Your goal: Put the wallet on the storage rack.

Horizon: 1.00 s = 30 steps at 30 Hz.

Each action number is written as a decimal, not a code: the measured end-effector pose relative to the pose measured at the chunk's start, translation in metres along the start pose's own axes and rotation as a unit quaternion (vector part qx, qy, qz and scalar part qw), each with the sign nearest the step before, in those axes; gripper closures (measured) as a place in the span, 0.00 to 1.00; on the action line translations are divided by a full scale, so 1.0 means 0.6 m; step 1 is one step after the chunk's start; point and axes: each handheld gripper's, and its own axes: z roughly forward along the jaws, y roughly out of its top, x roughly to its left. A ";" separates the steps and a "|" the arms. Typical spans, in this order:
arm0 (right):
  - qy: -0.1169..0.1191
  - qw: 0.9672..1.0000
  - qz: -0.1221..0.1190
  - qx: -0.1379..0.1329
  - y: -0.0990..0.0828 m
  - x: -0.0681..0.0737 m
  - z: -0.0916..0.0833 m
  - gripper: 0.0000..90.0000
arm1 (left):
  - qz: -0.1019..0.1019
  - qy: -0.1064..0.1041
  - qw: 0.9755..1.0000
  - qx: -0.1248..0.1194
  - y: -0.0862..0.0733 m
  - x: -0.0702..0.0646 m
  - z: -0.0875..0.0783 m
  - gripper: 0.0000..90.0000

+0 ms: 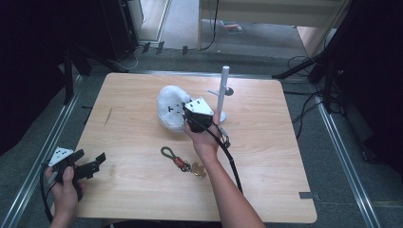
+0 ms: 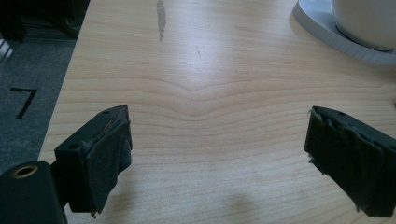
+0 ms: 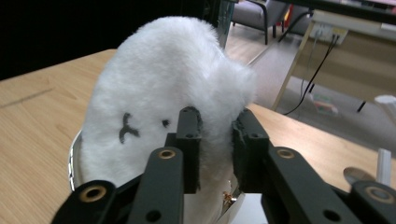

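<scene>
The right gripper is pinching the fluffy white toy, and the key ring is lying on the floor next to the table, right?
Not quite. The right gripper is pinching the fluffy white toy, as the right gripper view shows. But the key ring is not on the floor: the high view shows it lying on the wooden table, near the person's right forearm.

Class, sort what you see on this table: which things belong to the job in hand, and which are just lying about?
In the job:
- white plush toy, pinched in the right gripper
- white plate under the toy

Lying about:
- keyring on the table
- white stand
- left gripper, jaws open on nothing
</scene>
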 end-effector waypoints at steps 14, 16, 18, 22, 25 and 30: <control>-0.027 0.996 -0.076 0.027 -0.020 0.021 0.019 0.90 | -0.001 0.001 1.000 0.000 0.000 0.000 0.000 0.09; -0.026 0.996 -0.076 0.036 -0.021 0.022 0.022 0.90 | 0.000 0.001 1.000 0.000 0.000 0.000 0.000 0.09; -0.024 0.994 -0.080 0.068 -0.036 0.027 0.031 0.90 | 0.000 0.001 1.000 0.000 0.000 0.000 0.001 0.09; -0.020 0.996 -0.067 0.051 -0.036 0.030 0.022 0.77 | 0.000 0.001 1.000 0.001 0.000 0.000 0.001 0.09; -0.013 0.998 -0.032 0.051 -0.029 0.023 0.019 0.59 | 0.002 0.001 1.000 0.001 0.000 0.000 0.001 0.09; 0.010 0.999 0.007 0.030 -0.019 0.006 0.002 0.52 | 0.000 0.001 1.000 0.000 0.000 0.000 0.000 0.09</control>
